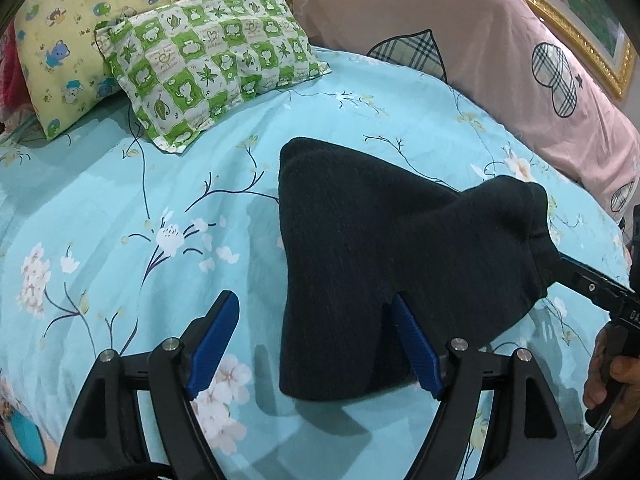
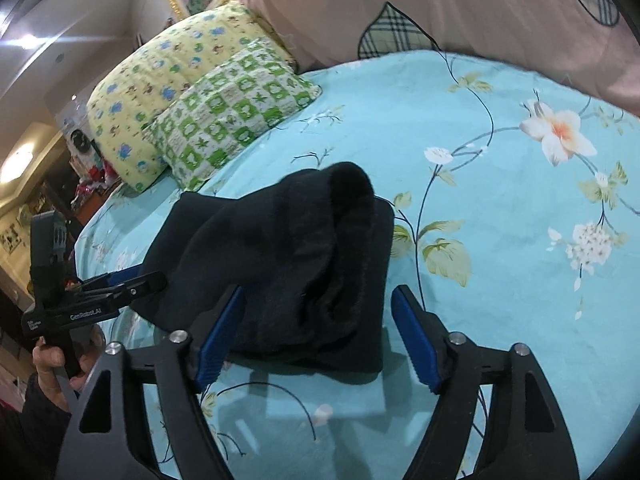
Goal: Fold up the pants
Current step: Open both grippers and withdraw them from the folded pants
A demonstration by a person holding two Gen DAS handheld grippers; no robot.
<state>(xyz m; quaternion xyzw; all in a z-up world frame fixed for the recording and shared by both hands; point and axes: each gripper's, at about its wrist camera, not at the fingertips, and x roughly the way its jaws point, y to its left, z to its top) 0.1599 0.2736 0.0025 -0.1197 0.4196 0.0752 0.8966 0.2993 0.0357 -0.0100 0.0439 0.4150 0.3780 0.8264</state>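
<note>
The dark pants are bunched and folded over, and lift off the light blue floral bedsheet. My left gripper is wide open; the cloth drapes over its right blue pad. My right gripper is wide open too, with the pants lying between its pads and over the left pad. In the left wrist view the right gripper's finger reaches in under the cloth from the right. In the right wrist view the left gripper shows at the left, under the cloth's edge.
A green checked pillow and a yellow bear-print pillow lie at the head of the bed. A pink quilt is piled along the far side. A gold picture frame hangs behind it.
</note>
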